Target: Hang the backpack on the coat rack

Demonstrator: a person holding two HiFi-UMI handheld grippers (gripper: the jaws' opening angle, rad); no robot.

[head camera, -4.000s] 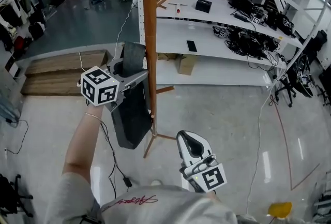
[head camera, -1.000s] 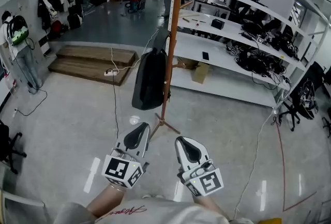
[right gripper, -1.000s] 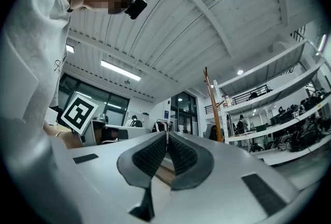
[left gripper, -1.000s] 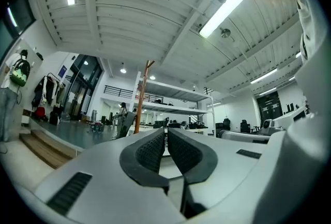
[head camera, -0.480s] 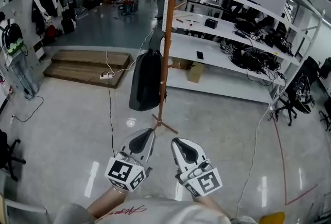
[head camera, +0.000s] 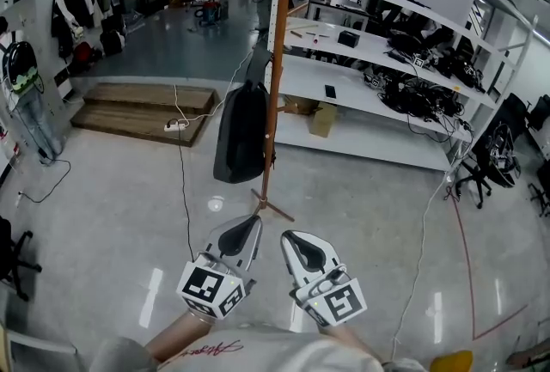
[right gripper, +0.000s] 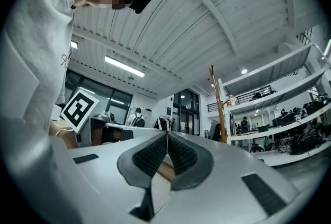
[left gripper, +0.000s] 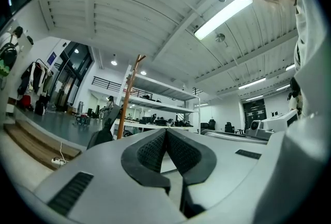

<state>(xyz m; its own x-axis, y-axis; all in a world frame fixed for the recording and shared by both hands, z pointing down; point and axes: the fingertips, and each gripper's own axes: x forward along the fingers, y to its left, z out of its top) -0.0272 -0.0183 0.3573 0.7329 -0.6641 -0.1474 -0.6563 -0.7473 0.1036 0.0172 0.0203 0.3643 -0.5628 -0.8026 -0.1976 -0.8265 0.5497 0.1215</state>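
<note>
The dark grey backpack [head camera: 241,134] hangs by its strap from a peg of the wooden coat rack [head camera: 277,61], clear of the floor, with no gripper touching it. My left gripper [head camera: 248,222] and right gripper [head camera: 287,236] are held low and close to my body, side by side, well short of the rack's feet. Both are shut with nothing between the pads. The left gripper view shows its shut left gripper [left gripper: 165,130], with the coat rack [left gripper: 127,96] and backpack [left gripper: 101,136] small and far off. From the shut right gripper [right gripper: 166,134] the coat rack [right gripper: 219,109] is likewise distant.
White shelving [head camera: 404,61] loaded with cables and devices runs behind the rack. A cardboard box [head camera: 322,119] sits under it. Wooden steps [head camera: 129,108] lie at the left, with a cable [head camera: 182,181] trailing over the shiny floor. An office chair [head camera: 490,162] stands at the right.
Four seconds ago my left gripper was up at the backpack by the pole. Now the backpack hangs alone and both grippers are low near my body, farther from the rack.
</note>
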